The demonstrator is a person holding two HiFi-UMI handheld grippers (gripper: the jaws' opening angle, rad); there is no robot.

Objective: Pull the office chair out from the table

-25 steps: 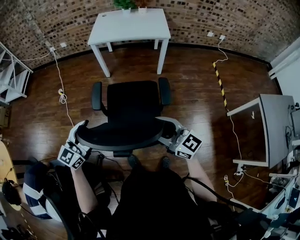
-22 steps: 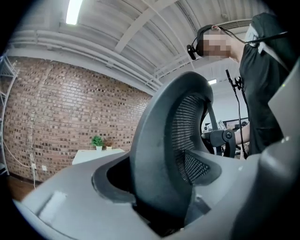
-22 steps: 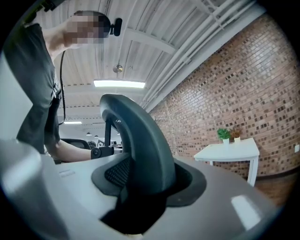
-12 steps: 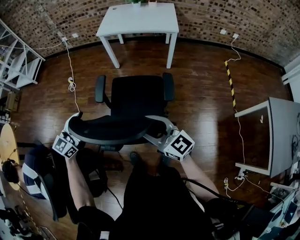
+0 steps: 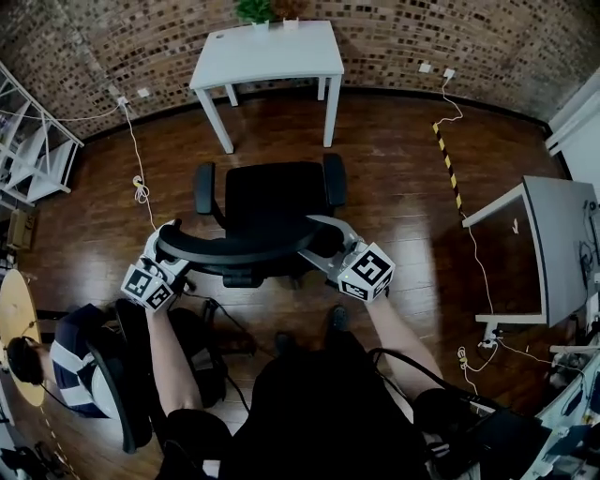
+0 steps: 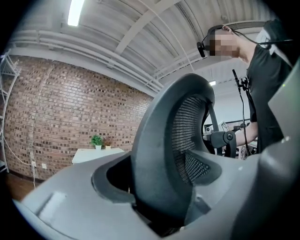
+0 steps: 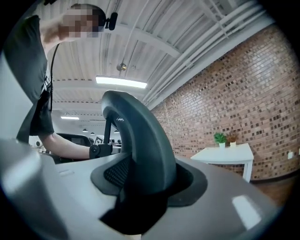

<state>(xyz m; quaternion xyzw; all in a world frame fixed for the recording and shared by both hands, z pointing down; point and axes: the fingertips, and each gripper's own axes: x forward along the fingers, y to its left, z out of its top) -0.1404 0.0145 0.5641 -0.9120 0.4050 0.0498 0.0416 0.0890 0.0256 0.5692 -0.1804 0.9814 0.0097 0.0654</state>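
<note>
The black office chair (image 5: 272,202) stands on the wooden floor, a short way clear of the white table (image 5: 267,52). Its curved backrest (image 5: 234,249) faces me. My left gripper (image 5: 167,247) is clamped on the backrest's left end, my right gripper (image 5: 323,242) on its right end. In the left gripper view the mesh backrest (image 6: 159,154) fills the gap of the left gripper (image 6: 157,208). The right gripper view shows the rim (image 7: 140,140) wedged in the right gripper (image 7: 140,199). Both sets of jaws have just been opening slightly, with the rim still between them.
A potted plant (image 5: 251,9) sits on the table. A white shelf (image 5: 37,150) stands at the left and a grey desk (image 5: 553,253) at the right. Cables (image 5: 141,187) and a striped floor strip (image 5: 445,169) lie nearby. Another person (image 5: 66,375) sits at the lower left.
Both grippers and the backrest have shifted together across the floor. My feet have stepped back. Both grips on the rim hold.
</note>
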